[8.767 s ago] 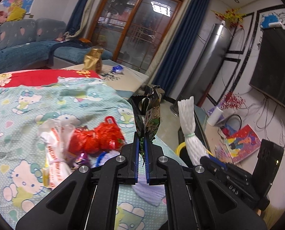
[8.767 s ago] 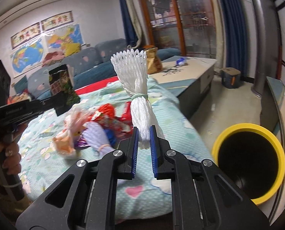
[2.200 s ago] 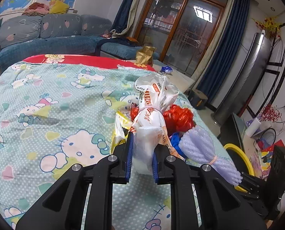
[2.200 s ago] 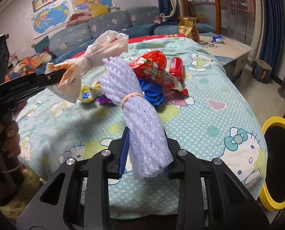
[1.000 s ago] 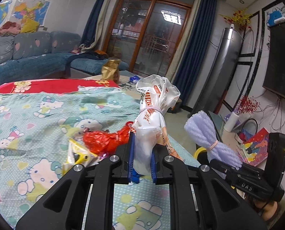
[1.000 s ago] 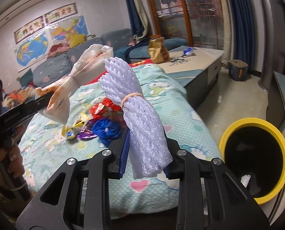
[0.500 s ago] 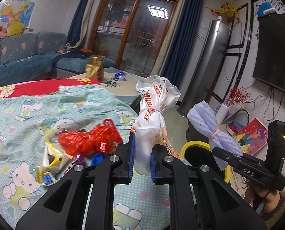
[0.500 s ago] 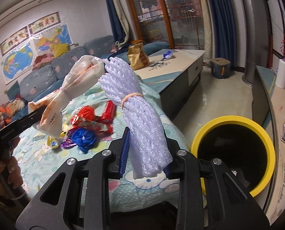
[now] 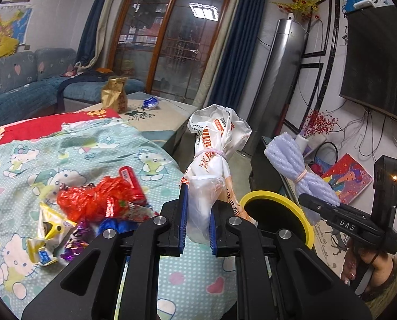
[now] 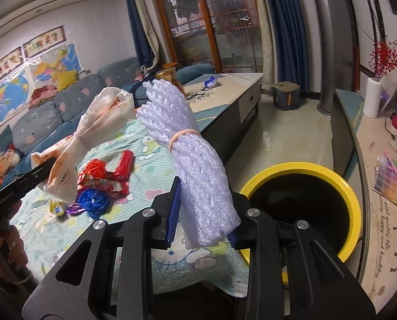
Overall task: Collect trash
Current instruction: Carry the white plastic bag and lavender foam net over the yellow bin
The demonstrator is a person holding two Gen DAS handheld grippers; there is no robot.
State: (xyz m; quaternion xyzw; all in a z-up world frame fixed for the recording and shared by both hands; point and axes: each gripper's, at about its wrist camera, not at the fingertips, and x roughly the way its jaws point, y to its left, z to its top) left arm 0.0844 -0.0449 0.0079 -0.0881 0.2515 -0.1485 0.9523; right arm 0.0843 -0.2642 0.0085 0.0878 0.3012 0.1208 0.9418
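My left gripper (image 9: 197, 218) is shut on a tied white plastic bag (image 9: 214, 149) with orange print, held upright above the bed's edge. My right gripper (image 10: 202, 213) is shut on a lilac foam net bundle (image 10: 193, 160) bound by a rubber band. The yellow-rimmed black bin (image 10: 302, 205) stands on the floor just right of that bundle, also in the left wrist view as the bin (image 9: 275, 210) between both grippers. The right gripper (image 9: 329, 208) with the bundle (image 9: 294, 165) hangs past the bin. The bag (image 10: 91, 138) shows at left in the right wrist view.
Red wrappers (image 9: 99, 200), a red tube (image 9: 130, 181), a blue bag (image 10: 94, 200) and small foil wrappers (image 9: 46, 240) lie on the Hello Kitty bedspread (image 9: 51, 146). A low table (image 10: 225, 93) with a gold bag (image 9: 114, 94) stands beyond. A TV bench (image 10: 358, 133) flanks the bin.
Both grippers have swung right from over the bed toward the bin, still holding the bag and the foam bundle. The bin now sits closer and larger in both views.
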